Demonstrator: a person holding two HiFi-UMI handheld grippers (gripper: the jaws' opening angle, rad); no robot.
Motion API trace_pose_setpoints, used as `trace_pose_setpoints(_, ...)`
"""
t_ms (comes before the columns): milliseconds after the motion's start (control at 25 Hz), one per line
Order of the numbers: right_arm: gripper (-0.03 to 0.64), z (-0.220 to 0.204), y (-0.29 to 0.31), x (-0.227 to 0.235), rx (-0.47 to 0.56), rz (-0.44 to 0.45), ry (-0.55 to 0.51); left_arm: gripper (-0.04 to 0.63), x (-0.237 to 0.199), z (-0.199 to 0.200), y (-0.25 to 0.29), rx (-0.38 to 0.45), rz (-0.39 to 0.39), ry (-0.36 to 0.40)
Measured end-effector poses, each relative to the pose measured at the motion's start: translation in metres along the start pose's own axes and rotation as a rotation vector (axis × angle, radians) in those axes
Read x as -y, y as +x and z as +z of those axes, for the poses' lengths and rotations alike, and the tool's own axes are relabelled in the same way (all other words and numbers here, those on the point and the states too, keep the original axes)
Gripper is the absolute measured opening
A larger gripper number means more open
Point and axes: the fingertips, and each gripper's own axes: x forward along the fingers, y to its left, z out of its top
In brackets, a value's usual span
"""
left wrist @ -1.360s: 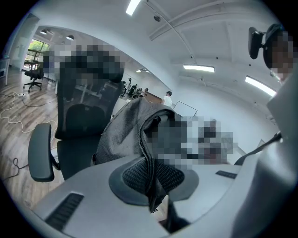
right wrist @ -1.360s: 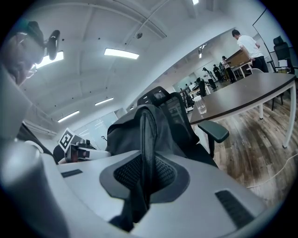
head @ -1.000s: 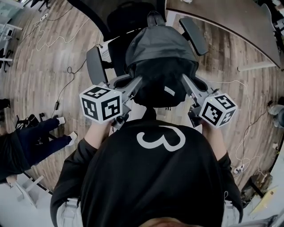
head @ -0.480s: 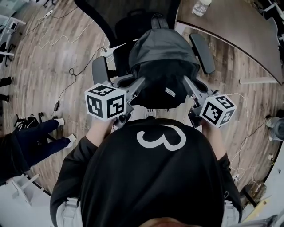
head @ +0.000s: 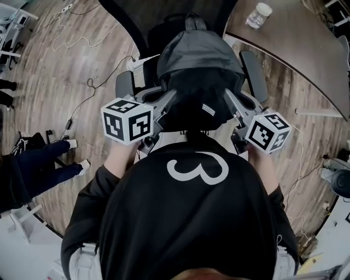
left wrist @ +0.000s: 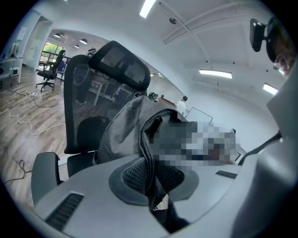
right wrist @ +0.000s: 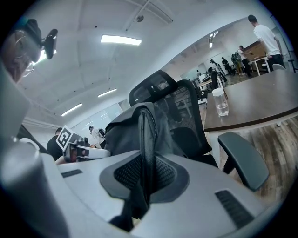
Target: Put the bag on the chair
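1. My left gripper (head: 170, 100) is clenched on a strap of the bag (head: 199, 76). In the left gripper view, the dark band sits pinched between the two pads.
2. My right gripper (head: 228, 97) is clenched in the same way on a strap at the other side. In its own view, the strap runs straight up between the pads.
3. I think this two-sided grip has a reason. It keeps the bag upright and level, so it does not swing or tip, and it can go down straight.
4. The bag hangs in front of me over the chair (head: 124, 83), between its two armrests, with the mesh backrest just at the far side. The seat is hidden under the bag, so I cannot tell if the bottom touches it.
5. In my judgement the placing is close, but the bag is not yet released.
6. For writing, I read only a large white "3" on the black shirt (head: 197, 208). The marker cubes (head: 127, 121) carry black and white squares and no letters.
7. A small pale label (head: 209, 109) is on the near side of the bag, too small to read. The bottle (head: 258, 15) on the table (head: 298, 41) at the far right shows no readable brand.
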Motion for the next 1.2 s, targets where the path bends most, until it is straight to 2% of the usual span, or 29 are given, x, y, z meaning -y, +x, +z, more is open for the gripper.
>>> trace_pose_setpoints(880,0.052,0.054,0.085,0.053,-0.116,0.147,-0.043,0.043,-0.054,0.051,0.046,0.069,0.172,-0.112)
trace_pose_setpoints(1200,0.052,0.060,0.120,0.076,-0.139,0.160,-0.049,0.043,-0.083,0.063,0.069,0.075,0.211,-0.121)
